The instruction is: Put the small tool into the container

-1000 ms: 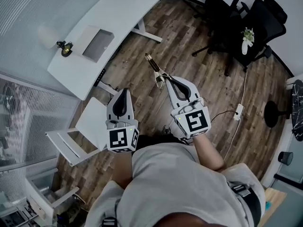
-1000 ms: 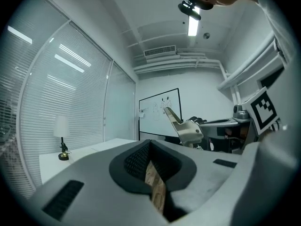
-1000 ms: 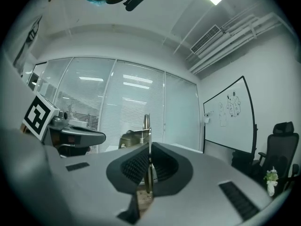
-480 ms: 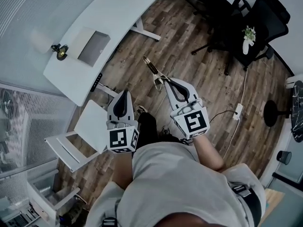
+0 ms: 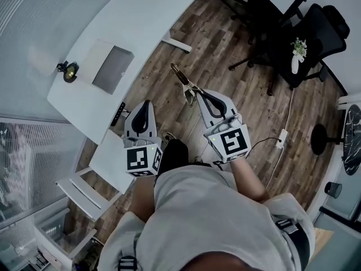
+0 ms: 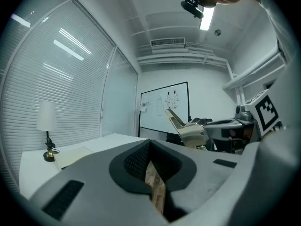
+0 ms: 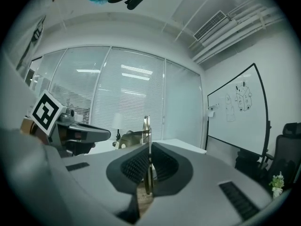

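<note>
**A:** Where was the small tool (image 5: 183,79)?

**B:** It was clamped in the right hand-held gripper (image 5: 197,94), near the centre of the head view. The pads were closed on its thin, brass-coloured body. Its far end stuck out past the tips toward the upper left, over the wooden floor (image 5: 225,55). In the right gripper view it showed as an upright strip between the pads.

**A:** And the left hand-held gripper (image 5: 147,103)?

**B:** That one was closed too, with nothing between its pads. It was held to the left of the right one, the two apart.

**A:** Where was the container?

**B:** The container (image 5: 113,69) was flat and rectangular, grey inside. It lay on the white bench (image 5: 152,10) in the upper left of the frame, well apart from the tool. A small lamp (image 5: 68,70) stood left of it on the same bench.

**A:** What else was around?

**B:** A white chair (image 5: 107,157) sat at the lower left, below the left gripper in the picture. Black office chairs (image 5: 316,24) filled the upper right, with a plant (image 5: 297,48) in a white vase among them. A power strip (image 5: 282,135) lay on the floor at the right.
</note>
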Available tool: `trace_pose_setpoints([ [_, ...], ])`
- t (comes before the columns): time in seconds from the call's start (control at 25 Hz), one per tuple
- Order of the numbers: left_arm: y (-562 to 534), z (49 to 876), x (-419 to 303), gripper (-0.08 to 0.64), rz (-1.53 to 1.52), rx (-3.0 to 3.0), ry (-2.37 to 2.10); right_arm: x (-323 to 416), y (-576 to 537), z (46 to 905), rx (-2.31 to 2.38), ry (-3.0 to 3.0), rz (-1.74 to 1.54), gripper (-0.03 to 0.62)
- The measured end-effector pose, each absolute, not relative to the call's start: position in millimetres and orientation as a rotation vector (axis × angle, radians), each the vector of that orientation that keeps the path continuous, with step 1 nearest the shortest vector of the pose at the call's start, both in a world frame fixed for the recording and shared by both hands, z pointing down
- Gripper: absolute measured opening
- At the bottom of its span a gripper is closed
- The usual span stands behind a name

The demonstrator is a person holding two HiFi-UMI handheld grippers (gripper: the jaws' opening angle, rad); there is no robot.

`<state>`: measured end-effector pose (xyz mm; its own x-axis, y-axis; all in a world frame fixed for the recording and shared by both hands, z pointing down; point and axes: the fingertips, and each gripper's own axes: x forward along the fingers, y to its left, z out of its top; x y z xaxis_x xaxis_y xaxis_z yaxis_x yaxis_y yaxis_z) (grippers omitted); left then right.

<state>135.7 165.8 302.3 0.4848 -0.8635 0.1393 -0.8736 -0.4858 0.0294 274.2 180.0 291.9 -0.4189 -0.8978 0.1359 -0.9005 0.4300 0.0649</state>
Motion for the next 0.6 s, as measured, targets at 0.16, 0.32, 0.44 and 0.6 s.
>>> trace_pose_setpoints([
  [0.16,116.8,302.2,116.2,0.023,0.175,2.632,-1.514,250.4,132.5,291.2,1.576,-2.522,0.008,0.028],
  [0.32,79.3,306.6,89.9,0.023,0.185,2.615,-1.521,224.1,95.3,296.1,1.533,-2.518,-0.001,0.028],
  [0.44,56.7,314.2,66.4,0.023,0.191,2.591,-1.539,202.6,71.9,299.3,1.489,-2.534,-0.037,0.028],
  [0.6,36.2,327.9,36.6,0.022,0.192,2.525,-1.586,173.3,48.4,308.6,1.409,-2.547,-0.023,0.028],
])
